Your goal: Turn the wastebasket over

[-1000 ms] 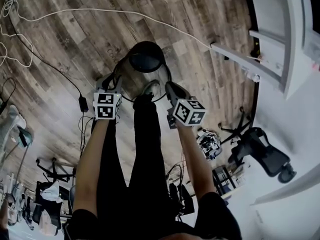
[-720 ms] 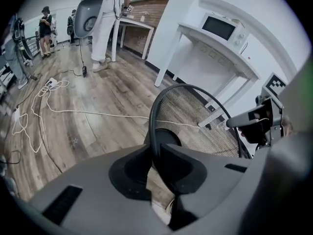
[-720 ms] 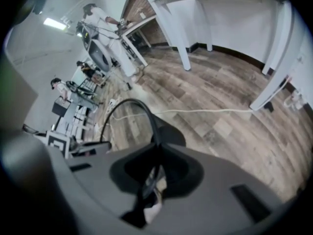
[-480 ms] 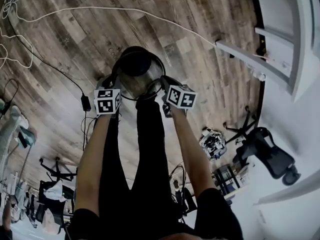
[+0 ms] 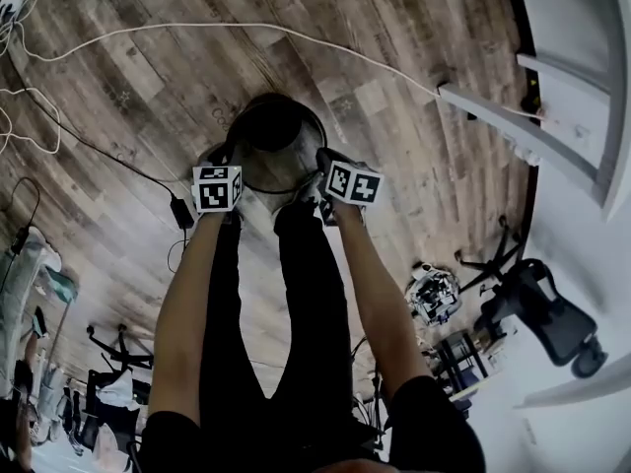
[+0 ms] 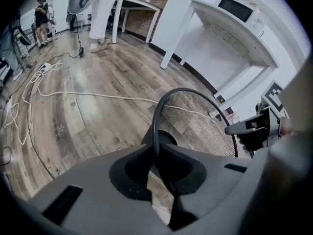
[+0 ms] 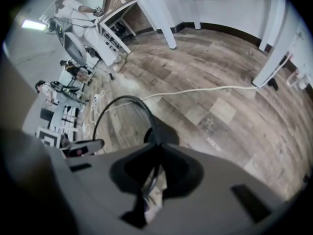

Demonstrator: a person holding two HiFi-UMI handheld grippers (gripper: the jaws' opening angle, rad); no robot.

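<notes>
The wire-mesh wastebasket (image 5: pixel 281 138) sits mouth-up over the wooden floor (image 5: pixel 148 97), just ahead of the person's legs (image 5: pixel 296 304); the left gripper (image 5: pixel 229 156) pinches its black rim on one side, jaws having just been closing onto it; the right gripper (image 5: pixel 317 168) clamps the opposite side of the rim; a white cable (image 5: pixel 197 30) lies beyond.

Black trousers (image 5: pixel 296 333) on this person, black short sleeves (image 5: pixel 429 417) too. Left gripper (image 6: pixel 155 155) and right gripper (image 7: pixel 157 153): smooth grey shells, each with a dark scooped hollow right behind the jaws. Further back from the jaws, 2 white cubes (image 5: pixel 217 187) carrying black square markers.
</notes>
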